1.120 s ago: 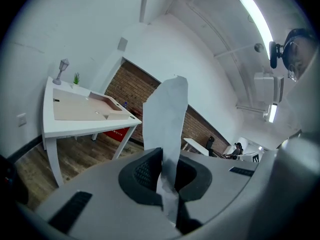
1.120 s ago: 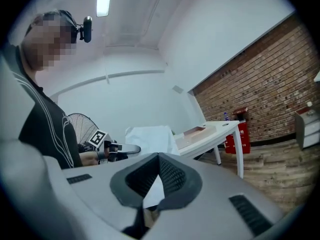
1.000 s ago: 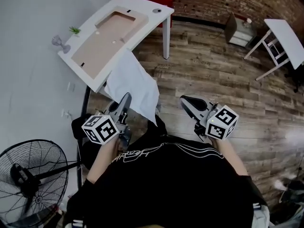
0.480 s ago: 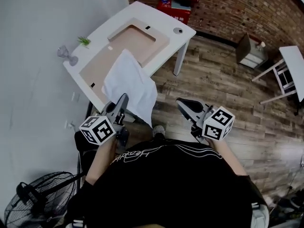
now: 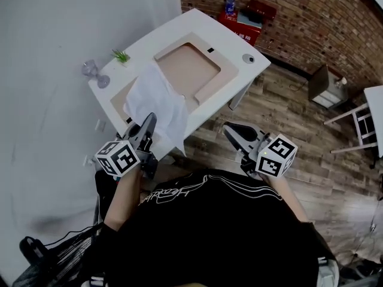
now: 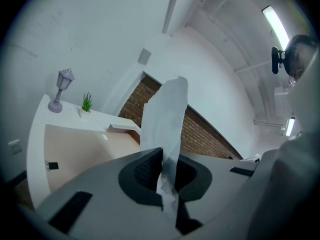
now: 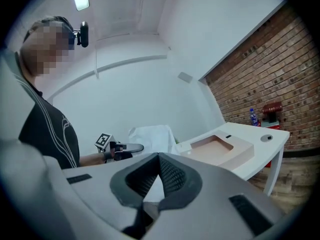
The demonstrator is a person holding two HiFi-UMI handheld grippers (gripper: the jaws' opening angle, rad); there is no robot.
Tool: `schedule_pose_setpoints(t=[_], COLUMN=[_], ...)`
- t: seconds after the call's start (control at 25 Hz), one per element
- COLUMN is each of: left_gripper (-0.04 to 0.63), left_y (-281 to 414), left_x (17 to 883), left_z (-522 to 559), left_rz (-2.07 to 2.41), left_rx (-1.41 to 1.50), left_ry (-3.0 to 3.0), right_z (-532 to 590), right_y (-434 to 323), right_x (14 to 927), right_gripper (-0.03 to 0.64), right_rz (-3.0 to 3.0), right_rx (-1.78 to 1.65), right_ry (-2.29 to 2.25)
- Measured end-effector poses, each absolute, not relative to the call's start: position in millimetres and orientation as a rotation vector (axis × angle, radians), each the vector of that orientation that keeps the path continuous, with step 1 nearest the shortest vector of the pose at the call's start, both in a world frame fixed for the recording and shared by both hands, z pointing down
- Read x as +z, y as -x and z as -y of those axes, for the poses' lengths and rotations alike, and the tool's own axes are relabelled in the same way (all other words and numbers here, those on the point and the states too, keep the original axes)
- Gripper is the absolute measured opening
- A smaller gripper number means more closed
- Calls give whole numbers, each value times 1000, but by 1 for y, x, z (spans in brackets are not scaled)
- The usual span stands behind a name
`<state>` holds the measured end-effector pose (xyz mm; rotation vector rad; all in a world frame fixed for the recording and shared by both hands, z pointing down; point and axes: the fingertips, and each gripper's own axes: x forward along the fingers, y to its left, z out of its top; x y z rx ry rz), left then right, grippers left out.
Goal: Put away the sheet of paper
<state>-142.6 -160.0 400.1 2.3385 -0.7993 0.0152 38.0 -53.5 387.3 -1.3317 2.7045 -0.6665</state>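
The left gripper (image 5: 145, 126) is clenched on the sheet of paper (image 5: 157, 100), which rises from its jaws beside the white table (image 5: 239, 40); the right gripper (image 5: 231, 129) is closed, empty; 1 lamp (image 6: 60, 89) and 1 plant (image 6: 87, 102) stand behind; the left gripper view misses the blue bottle (image 5: 230, 2).

place: workroom | cues: brick wall (image 5: 311, 17), plank floor (image 5: 299, 130), white desk (image 5: 230, 37)

The white sheet of paper (image 5: 157, 103) looks matt and creased, the white desk (image 5: 233, 37) smooth, the brown plank floor (image 5: 299, 142) grainy wood, the red wall (image 5: 311, 17) rough brick.
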Motion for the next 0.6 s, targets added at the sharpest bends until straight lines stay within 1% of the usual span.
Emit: schedule_pose_setpoints(t=[0.32,0.6], left_gripper=[35,35], left_y=[149,160], left_x=[409,437], left_z=[194,218], left_rz=[753,837], left_rx=[-98,-54], left_ry=[-2232,-2152], right_z=[78,96], right_y=[-26,-22], right_x=[400,400], right_gripper=[3,3], right_rz=[-2767,-2814], right_rx=[-732,-729], right_ry=[1298,1186])
